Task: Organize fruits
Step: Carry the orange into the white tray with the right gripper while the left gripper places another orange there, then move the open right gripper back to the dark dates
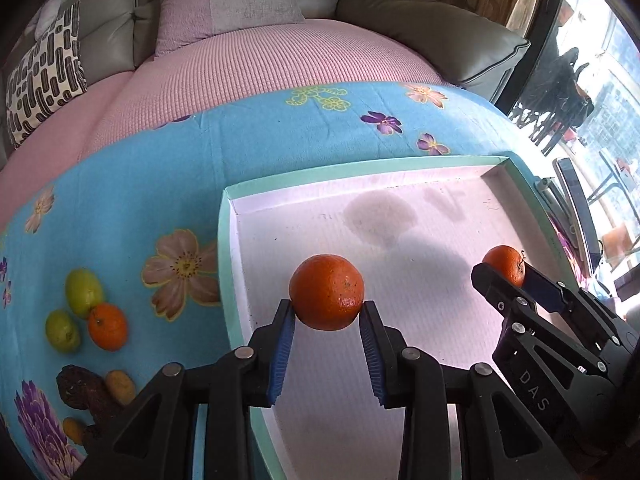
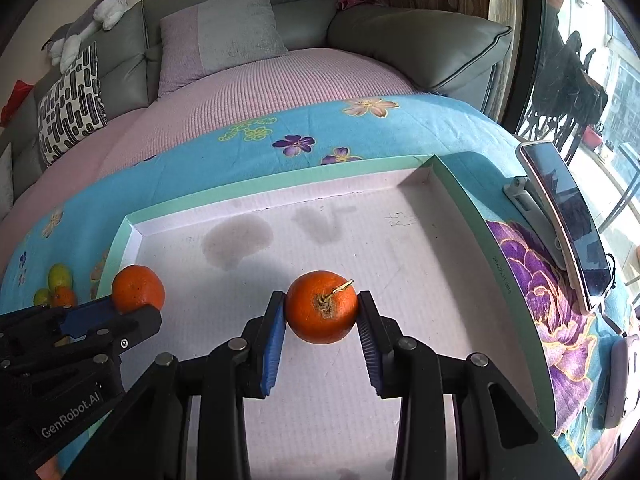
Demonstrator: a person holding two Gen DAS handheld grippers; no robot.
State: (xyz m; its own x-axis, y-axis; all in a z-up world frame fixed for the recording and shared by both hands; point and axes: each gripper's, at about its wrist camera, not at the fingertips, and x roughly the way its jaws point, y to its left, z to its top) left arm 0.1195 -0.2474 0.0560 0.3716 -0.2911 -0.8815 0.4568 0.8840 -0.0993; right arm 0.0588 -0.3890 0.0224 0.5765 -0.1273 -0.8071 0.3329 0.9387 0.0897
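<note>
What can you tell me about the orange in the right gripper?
The orange is round, bright orange with finely pitted skin. Its stem end faces the right wrist camera: a brownish scar with a short pale twig sticking up to the right. The right gripper pinches it on both sides with its blue pads. It sits over the white floor of the green-rimmed tray; whether it touches that floor I cannot tell.
</note>
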